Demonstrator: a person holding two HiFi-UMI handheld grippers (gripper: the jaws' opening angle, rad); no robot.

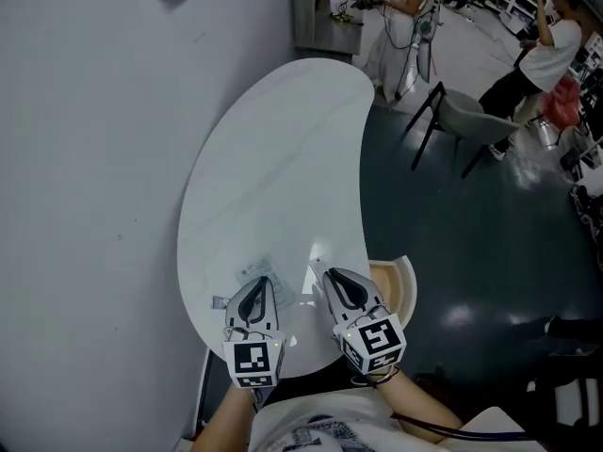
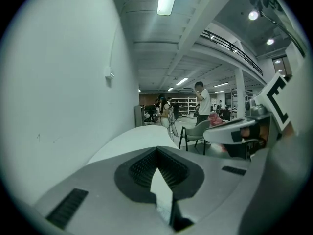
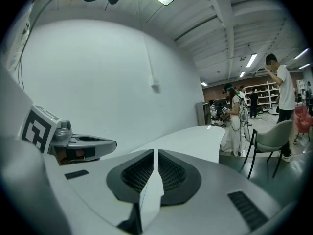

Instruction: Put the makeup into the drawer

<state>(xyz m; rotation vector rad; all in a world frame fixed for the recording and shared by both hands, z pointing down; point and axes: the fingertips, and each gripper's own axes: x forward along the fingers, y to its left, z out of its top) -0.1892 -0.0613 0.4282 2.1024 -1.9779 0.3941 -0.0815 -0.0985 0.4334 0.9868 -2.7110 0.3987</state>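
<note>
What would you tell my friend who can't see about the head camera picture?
The left gripper and the right gripper, both shut and empty, are held side by side over the near end of a curved white table beside a white wall. Further back, a grey chair and a person stand on the dark floor.

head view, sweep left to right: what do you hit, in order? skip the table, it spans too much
Order: wall → left gripper → right gripper → tan wooden chair → grey chair → person in white shirt.
</note>
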